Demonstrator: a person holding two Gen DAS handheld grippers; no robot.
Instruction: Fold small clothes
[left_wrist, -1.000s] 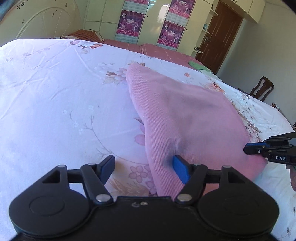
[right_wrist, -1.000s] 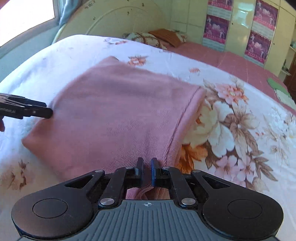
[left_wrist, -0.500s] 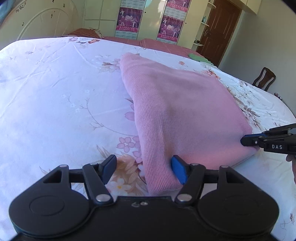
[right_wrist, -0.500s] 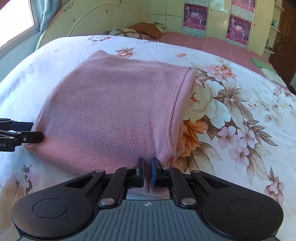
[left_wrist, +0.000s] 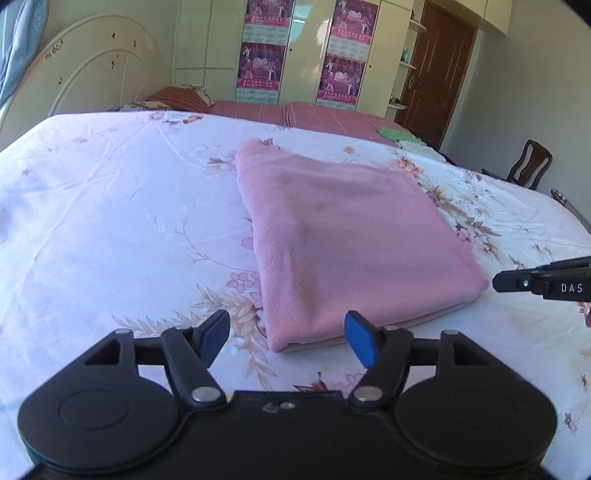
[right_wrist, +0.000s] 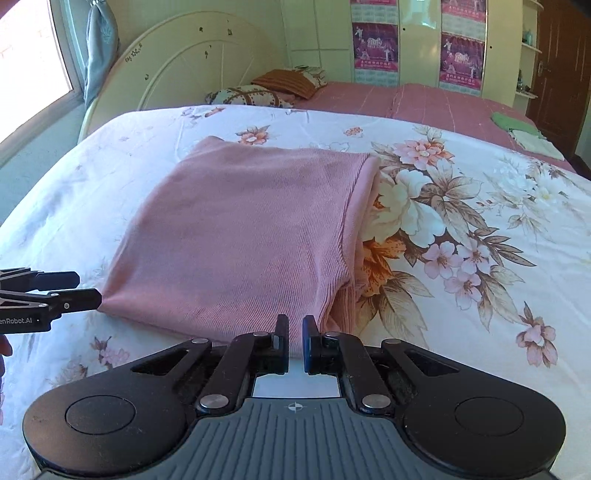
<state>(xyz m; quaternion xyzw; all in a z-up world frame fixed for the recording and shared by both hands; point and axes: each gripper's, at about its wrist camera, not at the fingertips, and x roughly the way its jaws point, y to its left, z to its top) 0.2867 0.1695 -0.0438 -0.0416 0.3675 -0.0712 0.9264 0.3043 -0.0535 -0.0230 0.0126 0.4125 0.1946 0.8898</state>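
Note:
A pink knitted garment (left_wrist: 351, 236) lies folded flat in a rectangle on the floral bed sheet (left_wrist: 110, 221); it also shows in the right wrist view (right_wrist: 243, 240). My left gripper (left_wrist: 288, 339) is open and empty, just short of the garment's near left corner. My right gripper (right_wrist: 294, 341) is nearly shut with a narrow gap between its fingers, empty, just off the garment's near right edge. Each gripper shows at the edge of the other's view: the right (left_wrist: 539, 282) and the left (right_wrist: 48, 295).
A cream headboard (right_wrist: 192, 70) and pillows (right_wrist: 269, 88) stand at the far left. A red bedspread (left_wrist: 314, 114) with green and white cloths (left_wrist: 402, 136) lies beyond. A wardrobe with posters, a brown door (left_wrist: 436, 74) and a wooden chair (left_wrist: 532, 162) are behind.
Both grippers have pulled back towards me and off the garment. The garment's near edge, lifted before, now lies flat on the sheet.

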